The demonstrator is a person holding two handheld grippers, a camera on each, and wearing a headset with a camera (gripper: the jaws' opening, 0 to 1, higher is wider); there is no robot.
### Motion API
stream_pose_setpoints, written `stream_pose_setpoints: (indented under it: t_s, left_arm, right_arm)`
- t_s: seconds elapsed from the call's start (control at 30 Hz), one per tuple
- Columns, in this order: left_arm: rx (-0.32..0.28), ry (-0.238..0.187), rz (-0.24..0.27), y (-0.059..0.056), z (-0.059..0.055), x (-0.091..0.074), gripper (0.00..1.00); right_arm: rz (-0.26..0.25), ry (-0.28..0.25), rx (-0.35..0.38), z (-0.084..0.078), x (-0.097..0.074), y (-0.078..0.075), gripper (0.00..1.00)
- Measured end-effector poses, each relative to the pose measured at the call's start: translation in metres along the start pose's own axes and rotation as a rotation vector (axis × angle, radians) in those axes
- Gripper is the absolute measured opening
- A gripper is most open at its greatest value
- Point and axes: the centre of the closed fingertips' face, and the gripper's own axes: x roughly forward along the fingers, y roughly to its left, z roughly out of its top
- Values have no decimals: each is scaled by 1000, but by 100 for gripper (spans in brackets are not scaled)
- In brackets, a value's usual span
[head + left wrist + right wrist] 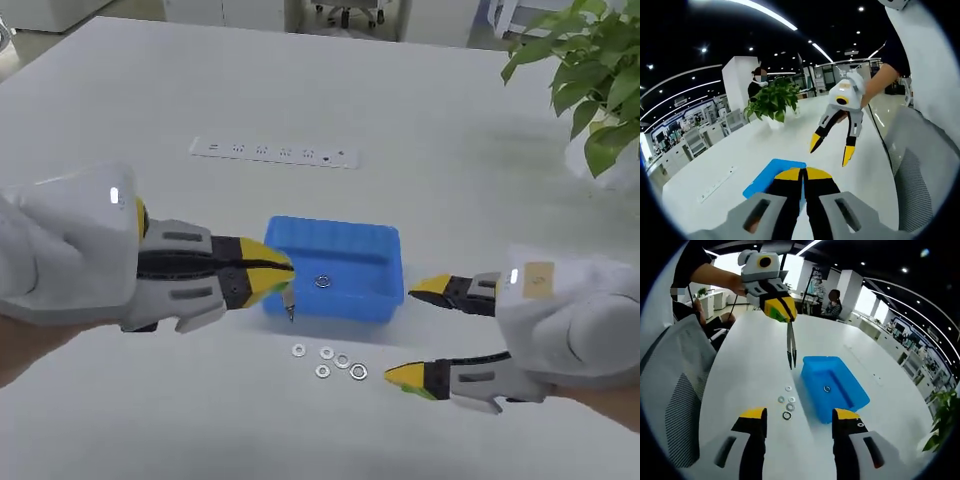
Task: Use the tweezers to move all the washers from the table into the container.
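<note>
Nearest, the right gripper (400,331) hangs wide open and empty beside five washers (326,353) lying loose on the table (200,420), all yet to be moved. Just past them, the left gripper (283,270) is clamped on the tweezers (289,303), whose tips are nearly together with nothing visible between them. Behind, the blue container (335,228) holds one washer (322,282), so the job looks barely begun.

We find the tweezers (290,306) mostly hidden by the shut jaws of the left gripper (284,268). The plant (590,75) runs off the head view's right edge.
</note>
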Motion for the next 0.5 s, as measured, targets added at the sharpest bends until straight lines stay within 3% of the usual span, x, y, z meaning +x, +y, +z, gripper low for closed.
stream_pose_setpoints:
  t_s: [0.2,0.33,0.5]
  left_arm:
    - [1,31,-34,-7,-13,5,4]
    - [5,47,-46,-7,-23,10,4]
    - [-15,44,-60,-10,-29,16,5]
  right_arm:
    - [34,8,-3,-11,0,16,58]
    - [59,6,43,-16,1,26,69]
    - [83,11,74,-24,4,35,71]
